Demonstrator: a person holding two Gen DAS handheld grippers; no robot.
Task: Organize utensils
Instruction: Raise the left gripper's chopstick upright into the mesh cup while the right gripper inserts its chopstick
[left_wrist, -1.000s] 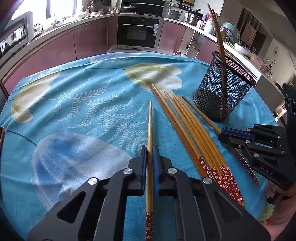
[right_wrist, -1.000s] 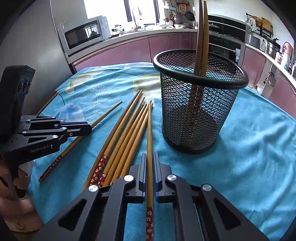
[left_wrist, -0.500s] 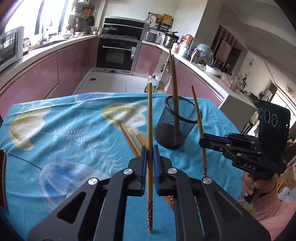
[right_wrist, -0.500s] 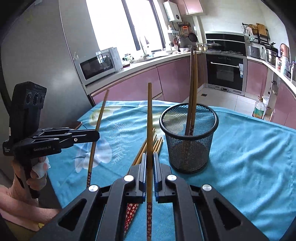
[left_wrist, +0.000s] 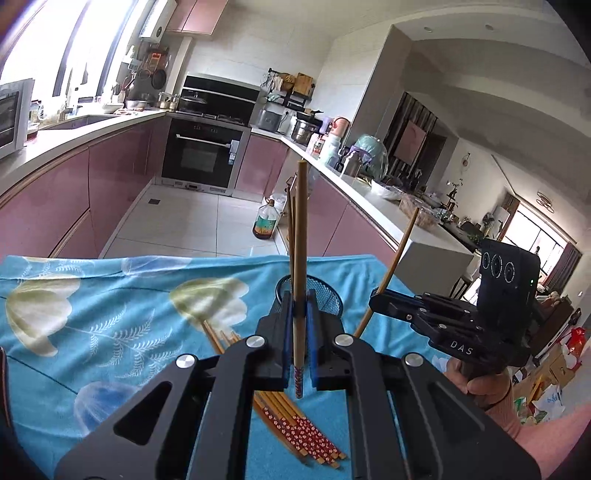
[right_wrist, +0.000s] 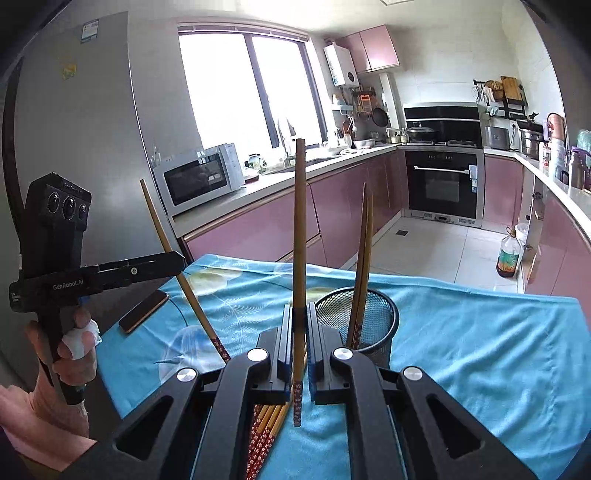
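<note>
Fingers (left_wrist: 283, 343) of the left gripper (left_wrist: 299, 332) are pinched tight on one chopstick (left_wrist: 301, 236), gripped low near its red patterned end so the plain tip stands up; judged, that keeps the long part free to swing over and drop into the mesh cup (left_wrist: 328, 299). Right gripper (right_wrist: 298, 343) does the same: fingers (right_wrist: 284, 339) clamped on its own chopstick (right_wrist: 299, 221), upright, just left of the mesh cup in its view. Both grippers are raised above the blue tablecloth (right_wrist: 480, 332), near the cup, each held by a person's hand (right_wrist: 74, 347). Count: two grippers, two chopsticks held, one each. Two chopsticks (right_wrist: 364, 258) already lean inside the cup, red ends down. Loose chopsticks (left_wrist: 295, 424) lie bunched on the cloth in front of the cup, about six, partly hidden so the count is unsure. One cup. One flat phone-like slab (right_wrist: 144, 312) lies left of the cup.
</note>
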